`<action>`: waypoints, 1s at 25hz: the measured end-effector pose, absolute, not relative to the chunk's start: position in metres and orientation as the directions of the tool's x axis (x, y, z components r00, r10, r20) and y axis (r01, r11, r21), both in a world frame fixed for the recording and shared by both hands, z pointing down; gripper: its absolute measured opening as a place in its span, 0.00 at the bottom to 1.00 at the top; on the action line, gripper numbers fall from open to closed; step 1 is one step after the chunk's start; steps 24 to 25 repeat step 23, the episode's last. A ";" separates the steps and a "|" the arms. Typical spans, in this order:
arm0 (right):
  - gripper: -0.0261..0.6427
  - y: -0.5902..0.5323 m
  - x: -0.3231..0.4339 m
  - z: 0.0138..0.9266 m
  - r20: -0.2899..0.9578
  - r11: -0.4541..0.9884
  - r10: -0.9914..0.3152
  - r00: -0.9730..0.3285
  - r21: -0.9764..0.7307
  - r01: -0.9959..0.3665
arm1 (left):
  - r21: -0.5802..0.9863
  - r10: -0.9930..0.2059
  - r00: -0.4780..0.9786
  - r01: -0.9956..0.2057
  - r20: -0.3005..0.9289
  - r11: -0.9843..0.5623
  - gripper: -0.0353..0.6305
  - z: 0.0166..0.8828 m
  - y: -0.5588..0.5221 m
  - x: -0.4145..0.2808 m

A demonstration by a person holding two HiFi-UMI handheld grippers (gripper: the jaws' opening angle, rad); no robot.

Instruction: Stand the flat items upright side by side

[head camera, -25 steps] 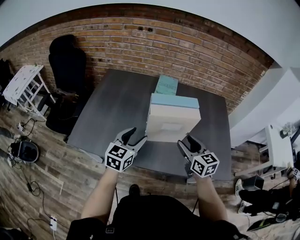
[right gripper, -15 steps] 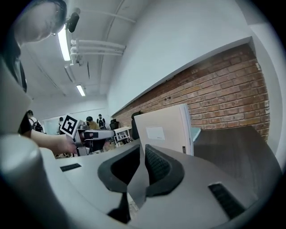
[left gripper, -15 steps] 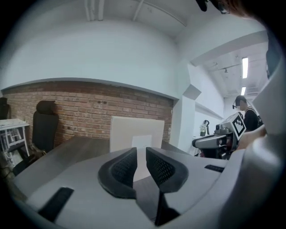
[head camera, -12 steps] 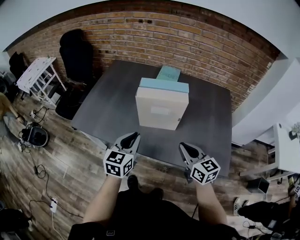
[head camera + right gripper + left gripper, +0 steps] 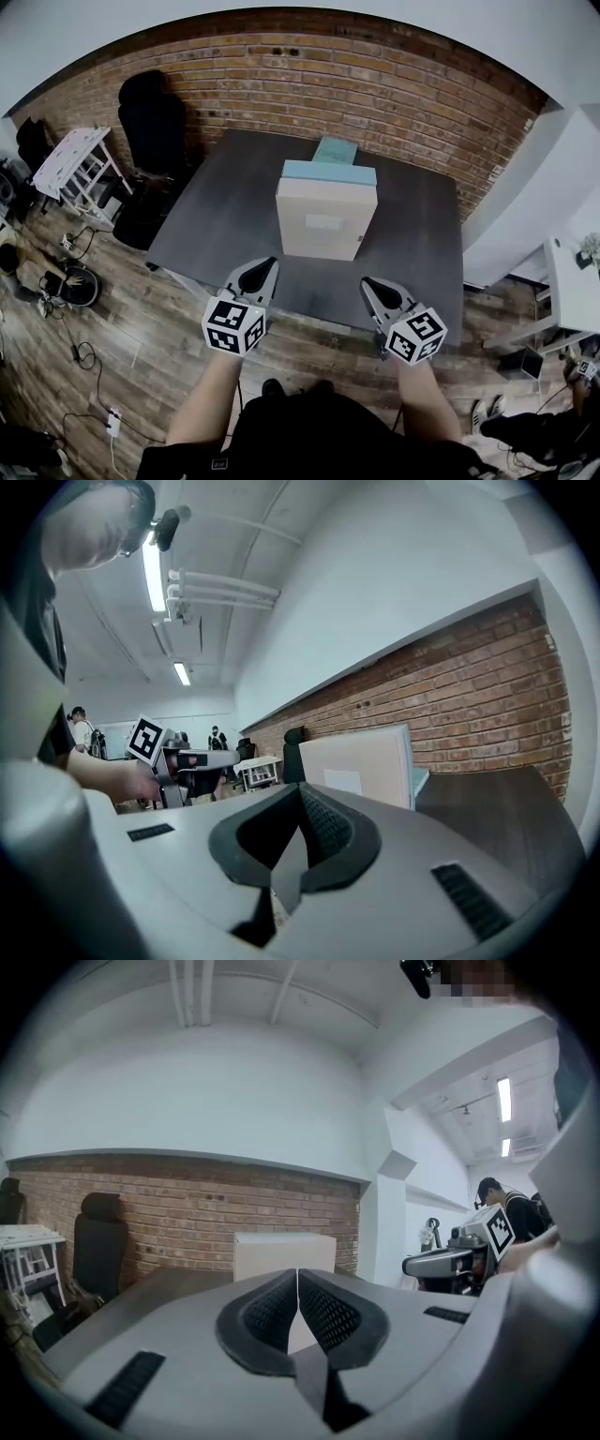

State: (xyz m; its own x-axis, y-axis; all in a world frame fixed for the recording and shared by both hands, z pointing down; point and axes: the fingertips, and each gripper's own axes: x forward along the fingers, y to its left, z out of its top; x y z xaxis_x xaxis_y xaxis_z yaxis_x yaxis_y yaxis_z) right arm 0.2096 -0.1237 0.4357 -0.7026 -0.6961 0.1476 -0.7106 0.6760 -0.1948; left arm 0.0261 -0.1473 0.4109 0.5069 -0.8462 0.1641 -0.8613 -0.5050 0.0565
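**Work surface.** A dark grey table (image 5: 225,220) stands in front of a brick wall (image 5: 375,84).

**Task items.** A cream panel (image 5: 323,223) stands on edge near the middle of the table.
- Its broad face, which carries a small white label (image 5: 322,222), is turned toward the person.
- Its top edge runs left to right, parallel to the near table edge.
- Its thin dimension points toward the wall.
- The face looks close to square, so which side is longer cannot be told.

A light blue panel (image 5: 329,172) stands directly behind the cream panel, face against face, with the same left-to-right line. Only its top edge shows.

A teal panel (image 5: 335,150) sits farther back, toward the wall. Its long side points away from the person. Whether it lies flat or leans cannot be told.

**Tools.** The left gripper (image 5: 259,275) is held over the near table edge, pointing at the cream panel and well apart from it. Its jaws have just been closing and now meet pad to pad with nothing between them. The right gripper (image 5: 373,287) is held level beside it, also clenched and empty.

**Surroundings.** A black chair (image 5: 150,117) and a white rack (image 5: 75,164) stand to the left of the table.
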 end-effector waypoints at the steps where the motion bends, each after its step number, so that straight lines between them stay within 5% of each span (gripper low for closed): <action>1: 0.06 -0.126 0.204 0.432 0.145 0.677 -0.697 -0.702 -0.189 -0.711 | 0.040 -0.849 0.504 -0.862 0.159 -0.505 0.09 0.408 -0.150 0.021; 25: 0.06 -0.132 0.156 0.426 0.132 0.709 -0.657 -0.742 -0.226 -0.668 | 0.069 -0.876 0.457 -0.890 0.156 -0.451 0.09 0.409 -0.154 -0.021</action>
